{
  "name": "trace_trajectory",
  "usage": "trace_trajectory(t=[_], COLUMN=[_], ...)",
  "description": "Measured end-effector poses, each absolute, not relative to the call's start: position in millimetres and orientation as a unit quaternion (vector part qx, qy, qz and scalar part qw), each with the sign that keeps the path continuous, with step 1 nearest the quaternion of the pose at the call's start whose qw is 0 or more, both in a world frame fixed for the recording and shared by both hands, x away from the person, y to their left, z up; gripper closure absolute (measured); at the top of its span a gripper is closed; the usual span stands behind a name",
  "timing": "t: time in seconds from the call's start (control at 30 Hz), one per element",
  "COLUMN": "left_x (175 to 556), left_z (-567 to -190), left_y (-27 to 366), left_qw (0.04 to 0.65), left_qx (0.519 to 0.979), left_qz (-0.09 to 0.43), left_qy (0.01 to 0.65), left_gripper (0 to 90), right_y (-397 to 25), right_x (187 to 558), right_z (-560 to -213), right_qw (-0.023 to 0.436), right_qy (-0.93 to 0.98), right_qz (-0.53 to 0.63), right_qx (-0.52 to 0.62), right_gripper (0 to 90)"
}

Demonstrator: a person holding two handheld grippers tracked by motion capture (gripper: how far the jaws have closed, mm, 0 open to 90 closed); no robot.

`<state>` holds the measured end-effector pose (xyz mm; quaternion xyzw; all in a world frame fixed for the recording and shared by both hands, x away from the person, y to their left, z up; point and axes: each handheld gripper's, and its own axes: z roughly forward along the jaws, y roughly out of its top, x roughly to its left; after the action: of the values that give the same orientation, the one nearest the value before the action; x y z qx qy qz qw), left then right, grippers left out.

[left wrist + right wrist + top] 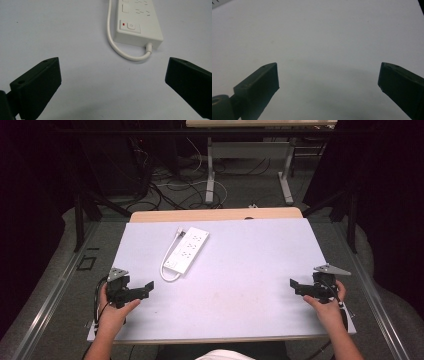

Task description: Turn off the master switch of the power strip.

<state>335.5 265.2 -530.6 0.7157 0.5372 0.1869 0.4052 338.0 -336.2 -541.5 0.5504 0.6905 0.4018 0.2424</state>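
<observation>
The left gripper [142, 290] hangs released, jaws wide apart and empty, near the tabletop's [240, 285] left edge. Ahead of it lies the white power strip [187, 249], its cord [167, 270] looping round the near end just beside the jaws. No lettering is readable on it, only a small red mark [123, 24] beside the switch [131, 25]. The right gripper [299, 286], likewise released and empty, sits near the right edge, with bare white surface between the two.

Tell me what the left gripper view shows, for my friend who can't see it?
A white power strip lies on a pale table, its cord curling beside it. The left gripper is open, empty, just short of it.
</observation>
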Motion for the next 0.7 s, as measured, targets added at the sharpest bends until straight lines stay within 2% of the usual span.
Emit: trace_trajectory(t=[0.4, 0.7], left_x=[331.2, 330.6], left_z=[-529.2, -522.5], left_y=[269.2, 269.5], left_qw=[0.407, 0.417], left_qx=[0.712, 0.706], left_qz=[0.188, 0.184], left_qy=[0.540, 0.542], left_gripper=[2.0, 2.0], right_y=[-337.7, -338.0], right_x=[319.2, 317.7], right_z=[-539.6, -541.6], right_qw=[0.279, 0.276], right_qy=[0.683, 0.685], right_qz=[0.408, 0.411], right_qx=[0.537, 0.534], right_gripper=[0.0, 0.0])
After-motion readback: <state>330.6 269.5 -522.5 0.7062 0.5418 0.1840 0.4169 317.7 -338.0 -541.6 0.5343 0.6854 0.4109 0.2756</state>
